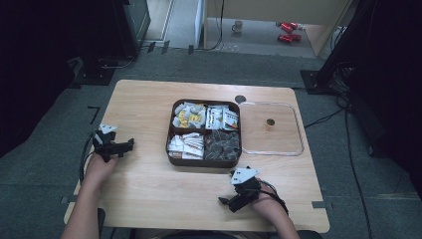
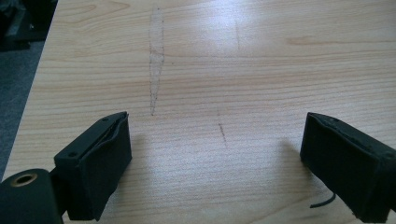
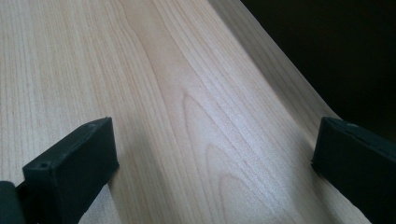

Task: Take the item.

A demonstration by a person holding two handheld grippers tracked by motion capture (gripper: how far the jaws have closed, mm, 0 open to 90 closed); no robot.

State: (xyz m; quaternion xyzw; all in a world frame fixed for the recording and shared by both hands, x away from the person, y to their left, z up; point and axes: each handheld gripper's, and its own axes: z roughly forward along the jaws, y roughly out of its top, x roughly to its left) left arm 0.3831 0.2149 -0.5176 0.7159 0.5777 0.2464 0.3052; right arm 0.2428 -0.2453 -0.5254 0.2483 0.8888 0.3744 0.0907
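Both grippers are resting wide open and empty on the worktop (image 1: 149,189); the compartment tray (image 1: 204,160) is lying at twelve o'clock from the right gripper (image 1: 239,196), nearer than from the left gripper (image 1: 119,147).

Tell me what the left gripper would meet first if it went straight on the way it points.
Probably the brown tray. The left gripper points right across bare table toward the tray's near-left corner, though height and exact line are unclear.

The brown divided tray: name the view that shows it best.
The high view. The brown divided tray sits whole at mid-table, all four compartments of packets visible, beside the clear lid. The left and right gripper views look along open jaws at bare wood instead.
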